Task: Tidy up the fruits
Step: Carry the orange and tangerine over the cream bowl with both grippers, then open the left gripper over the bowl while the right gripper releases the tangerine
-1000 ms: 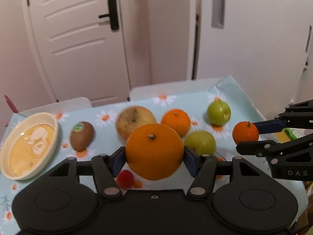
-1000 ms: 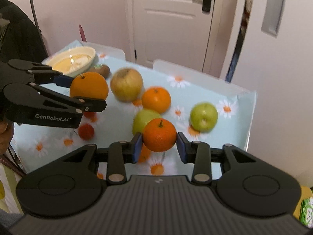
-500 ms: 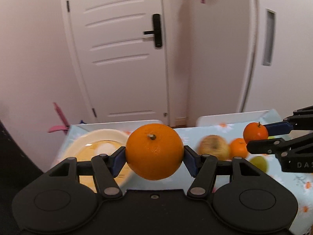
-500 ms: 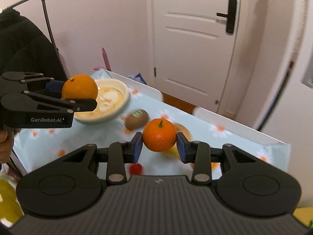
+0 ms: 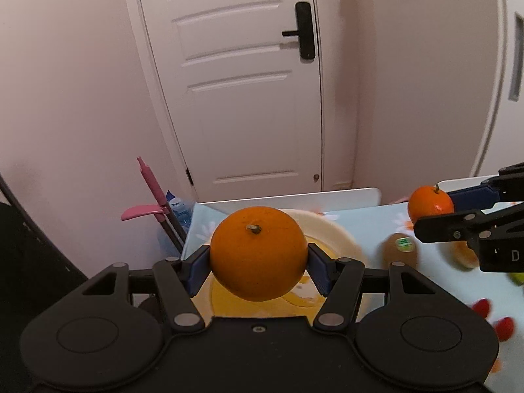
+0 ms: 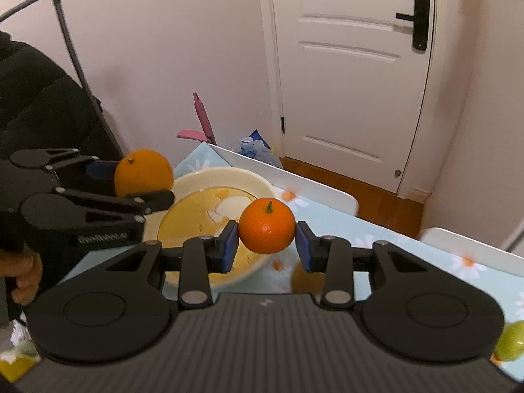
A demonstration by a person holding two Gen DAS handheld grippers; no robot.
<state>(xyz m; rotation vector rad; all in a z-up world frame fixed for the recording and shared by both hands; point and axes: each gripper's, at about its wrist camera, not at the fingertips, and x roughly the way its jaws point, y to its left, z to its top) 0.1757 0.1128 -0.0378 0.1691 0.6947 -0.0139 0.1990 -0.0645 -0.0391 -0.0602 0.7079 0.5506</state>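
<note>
I find my left gripper (image 5: 258, 262) clamped on a large round orange with a brown stem stub (image 5: 258, 252), its blue pads (image 5: 199, 270) pressed to both flanks. The fruit hangs in the air over the near-left part of a shallow cream-coloured round bowl with a yellow inner face (image 5: 340, 234). In the right wrist view the same orange (image 6: 143, 172) sits just off the bowl's left rim (image 6: 229, 173), with a person's hand (image 6: 24, 276) gripping the tool handle at the far left.

The bowl rests on a pale blue tablecloth printed with white daisies (image 5: 370, 226). Right of the bowl lies a brown fuzzy kiwi with a green sticker (image 5: 401, 250), on the cloth.

My right gripper (image 6: 267, 237) is closed on a smaller orange mandarin with a green stem (image 6: 267, 226), pads touching both sides. It is held clear of the table, over the bowl's right edge as that camera sees it. From the left wrist camera the mandarin (image 5: 430, 203) appears beyond the kiwi.

A green apple (image 6: 511, 344), blurred, lies on the cloth at the far right. A white panelled door with a black lever handle (image 5: 249, 82) stands behind.
</note>
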